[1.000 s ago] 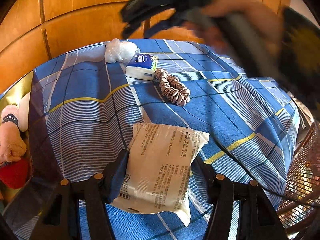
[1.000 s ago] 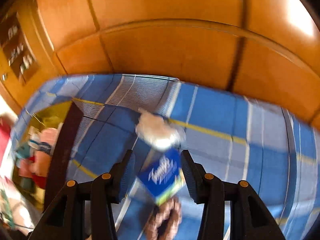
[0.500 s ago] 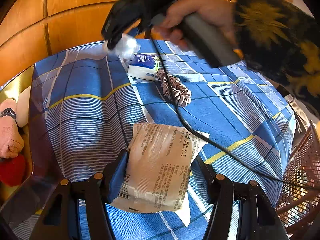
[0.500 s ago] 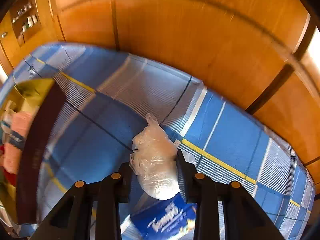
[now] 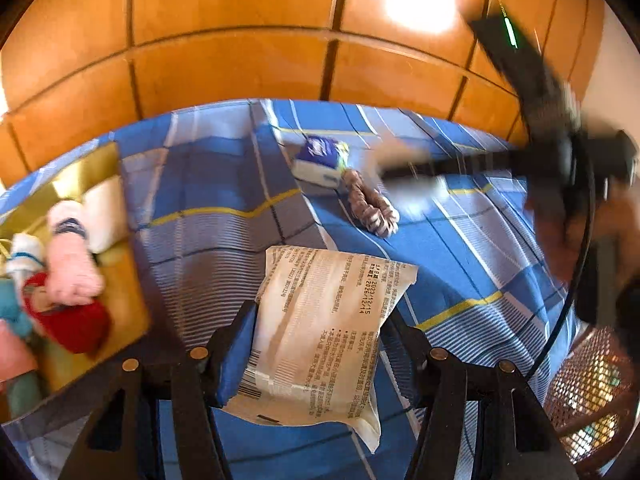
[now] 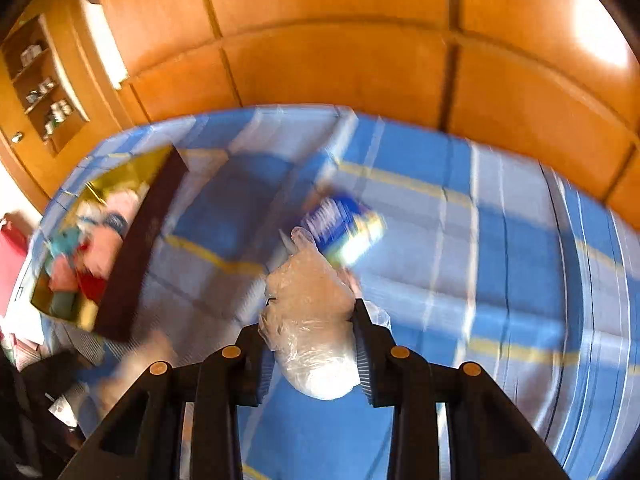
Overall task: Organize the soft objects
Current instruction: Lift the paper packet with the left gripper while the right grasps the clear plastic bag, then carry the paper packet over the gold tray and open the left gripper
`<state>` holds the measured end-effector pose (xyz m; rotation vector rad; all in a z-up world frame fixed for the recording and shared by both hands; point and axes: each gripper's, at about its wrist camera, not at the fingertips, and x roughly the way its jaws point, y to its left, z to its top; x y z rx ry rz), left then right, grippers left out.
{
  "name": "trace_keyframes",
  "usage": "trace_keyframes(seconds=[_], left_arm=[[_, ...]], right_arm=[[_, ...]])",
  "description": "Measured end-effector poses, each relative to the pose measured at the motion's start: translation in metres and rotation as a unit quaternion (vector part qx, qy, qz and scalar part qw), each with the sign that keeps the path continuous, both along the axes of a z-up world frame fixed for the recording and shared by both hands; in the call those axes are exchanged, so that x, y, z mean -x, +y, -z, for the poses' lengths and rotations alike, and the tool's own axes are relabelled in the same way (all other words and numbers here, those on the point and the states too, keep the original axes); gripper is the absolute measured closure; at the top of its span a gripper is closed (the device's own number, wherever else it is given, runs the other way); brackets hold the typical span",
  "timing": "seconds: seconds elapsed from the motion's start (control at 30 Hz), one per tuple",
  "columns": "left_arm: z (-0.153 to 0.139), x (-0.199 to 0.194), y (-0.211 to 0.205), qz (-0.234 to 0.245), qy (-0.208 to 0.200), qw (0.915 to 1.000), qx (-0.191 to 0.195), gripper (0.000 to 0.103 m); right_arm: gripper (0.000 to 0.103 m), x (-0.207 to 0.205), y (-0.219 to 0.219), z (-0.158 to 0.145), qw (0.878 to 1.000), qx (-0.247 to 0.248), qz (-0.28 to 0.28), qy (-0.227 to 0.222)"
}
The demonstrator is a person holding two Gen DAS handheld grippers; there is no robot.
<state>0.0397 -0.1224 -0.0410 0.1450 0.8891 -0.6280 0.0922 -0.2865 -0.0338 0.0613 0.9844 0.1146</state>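
Right now our left gripper (image 5: 320, 344) has its pads pressed on either side of a cream printed packet (image 5: 320, 332), which tilts up off the blue plaid cloth (image 5: 224, 184) covering the surface. Our right gripper (image 6: 308, 344) is clamped narrow around a crumpled clear plastic bag (image 6: 310, 320), carried above the cloth. Just past the packet, towards the middle of the surface, we see a brown-and-white scrunchie (image 5: 370, 208) lying flat, and touching its far end a blue tissue pack (image 5: 322, 158). Along the left edge sits a gold-lined box (image 5: 120, 292) with dark outer walls, already holding a pink plush toy (image 5: 72, 272), something red (image 5: 76, 320) and other soft pieces that are too blurred to name. Beyond the far edge rises an orange wood-panelled wall (image 5: 240, 40).
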Motion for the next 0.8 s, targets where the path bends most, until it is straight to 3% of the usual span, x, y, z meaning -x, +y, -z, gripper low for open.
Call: trace_keyframes(seconds=[0.2,0.5,0.8], left_arm=[[-0.028,0.003,0.026,-0.058,-0.020,0.9981,-0.002,0.042],[-0.056,0.009,0.069,-0.153,-0.058,0.9864,-0.016,0.042],[-0.061,0.011,0.103,-0.204,-0.064,0.9767,-0.017,0.041]], right_arm=[[0.070,0.017,-0.024,0.036,0.998,-0.022,0.056,0.018],[0.070,0.020,-0.025,0.041,0.998,-0.018,0.054,0.011],[0.069,0.019,-0.021,0.050,0.999,-0.007,0.049,0.013]])
